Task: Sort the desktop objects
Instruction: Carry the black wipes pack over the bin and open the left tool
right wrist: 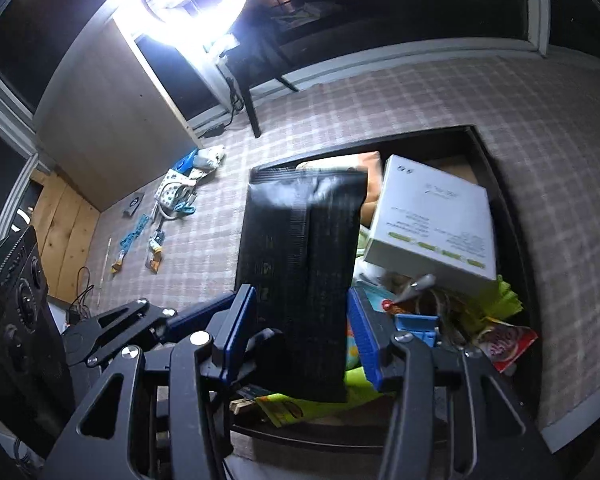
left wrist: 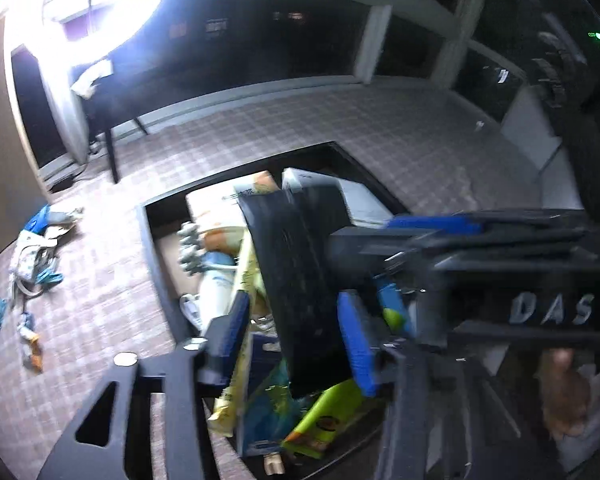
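Black packet (right wrist: 300,280) stands nearly upright over the tray (right wrist: 514,240), raised above the clutter inside it. In the right wrist view it fills the middle, and the right gripper (right wrist: 302,336) has it clamped: the blue fingers (right wrist: 240,332) sit against its two long edges near the lower end.

The left gripper (left wrist: 296,336) is around the same packet from the other side. Its fingers are apart, and on the 9 o'clock side a gap shows between the pad and the packet, with a yellow wrapper (left wrist: 242,292) visible through it. In the left wrist view the right gripper crosses in from 3 o'clock, and a hand (left wrist: 564,396) shows at 4 o'clock behind it, blurred.

The tray is a dark, shallow, square thing lying on a surface covered by a pale checked cloth (right wrist: 420,92). A white box (right wrist: 432,224) lies tilted in it at 2 o'clock from the packet. A red and white wrapper (right wrist: 512,340) sits at 4 o'clock against the rim, and a yellow-green bag (left wrist: 324,416) lies at 6 o'clock under the packet's lower end.

Out on the cloth at 9 o'clock, well apart from the tray, small blue and white odds and ends (right wrist: 172,200) are scattered. A bright ring light (right wrist: 192,0) glares at 11 o'clock.
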